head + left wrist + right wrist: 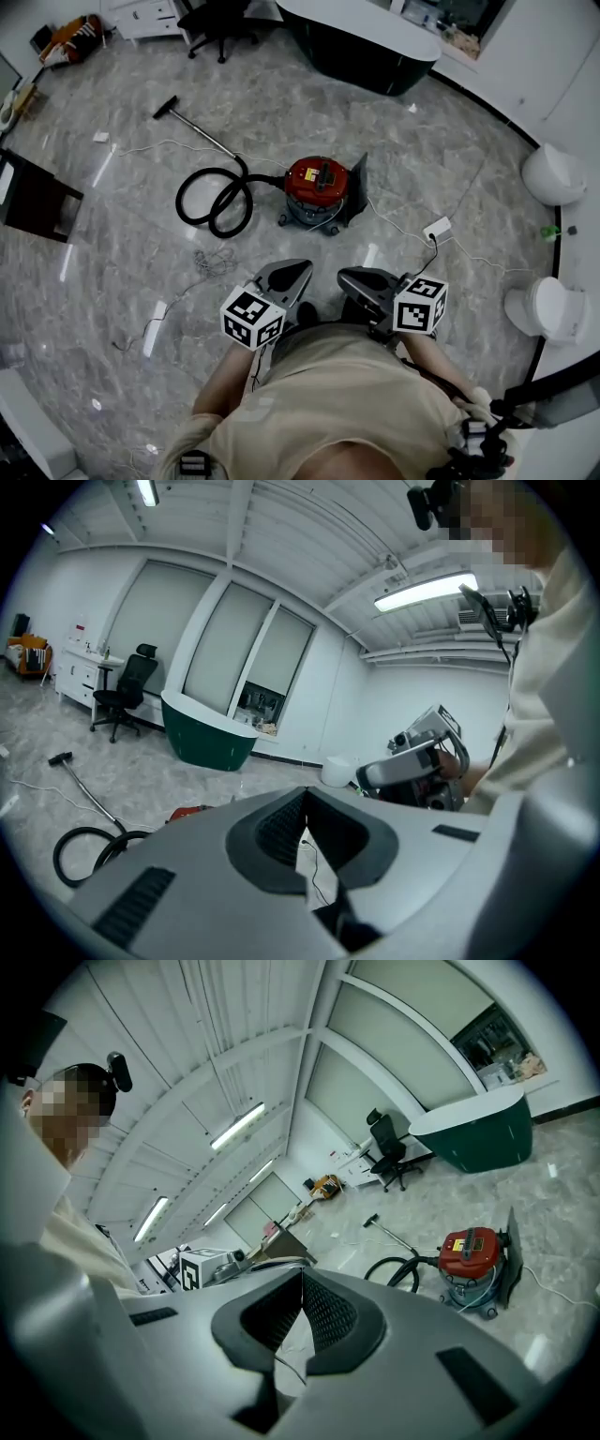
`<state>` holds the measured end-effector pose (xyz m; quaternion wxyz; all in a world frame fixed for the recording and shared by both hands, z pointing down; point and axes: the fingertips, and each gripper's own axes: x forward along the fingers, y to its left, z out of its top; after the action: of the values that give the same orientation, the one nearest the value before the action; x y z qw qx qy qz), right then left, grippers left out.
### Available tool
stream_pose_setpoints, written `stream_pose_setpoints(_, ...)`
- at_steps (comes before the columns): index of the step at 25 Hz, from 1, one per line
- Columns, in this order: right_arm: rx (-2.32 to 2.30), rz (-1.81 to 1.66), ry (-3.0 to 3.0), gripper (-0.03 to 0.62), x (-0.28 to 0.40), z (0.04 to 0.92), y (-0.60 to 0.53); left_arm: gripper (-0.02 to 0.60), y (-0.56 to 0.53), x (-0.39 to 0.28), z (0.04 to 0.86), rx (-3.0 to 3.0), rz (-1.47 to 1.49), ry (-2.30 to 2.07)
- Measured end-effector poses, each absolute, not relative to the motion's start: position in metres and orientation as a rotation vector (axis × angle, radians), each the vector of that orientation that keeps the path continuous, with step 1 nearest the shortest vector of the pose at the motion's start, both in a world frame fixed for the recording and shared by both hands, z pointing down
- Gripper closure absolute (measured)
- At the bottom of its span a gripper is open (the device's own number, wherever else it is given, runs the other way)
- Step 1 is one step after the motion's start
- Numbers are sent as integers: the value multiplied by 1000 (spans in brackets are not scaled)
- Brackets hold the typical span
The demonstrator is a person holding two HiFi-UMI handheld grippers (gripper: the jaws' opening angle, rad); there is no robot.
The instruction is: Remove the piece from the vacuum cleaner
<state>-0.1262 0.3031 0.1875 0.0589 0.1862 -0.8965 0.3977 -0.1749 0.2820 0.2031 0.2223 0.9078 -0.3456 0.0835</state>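
Vacuum cleaner (317, 192), red on top, standing on the grey marble floor (422, 141), black hose (211, 202) coiled just beside it. Well apart from it, left gripper (292, 272) and right gripper (356, 279) side by side, close to the body. Jaws of each closed together, with nothing between.

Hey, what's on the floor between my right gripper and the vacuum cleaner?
Only bare floor between the right gripper and the vacuum cleaner, as the head view shows; a white cord runs off to one side.
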Motion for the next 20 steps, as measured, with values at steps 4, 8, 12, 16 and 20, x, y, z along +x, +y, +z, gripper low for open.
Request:
stream_pose_setpoints(4,542,1220,-2703,592,-120,196,286,578,264,-162,207,2500,257,-952)
stream_pose_setpoints(8,551,1363,-2702,592,-103,205,252,578,243,-140,204,2512,318,-962)
stream_pose_setpoints(12,509,1473,-2686,592,-79,204,227,578,219,-108,206,2493,405,-916)
stream_pose_setpoints(16,573,1597,-2678,592,-29,207,181,578,176,-68,206,2491,477,-882)
stream_pose_setpoints(20,542,1658,-2643,592,12,217,148,578,140,-37,202,2471,539,-914)
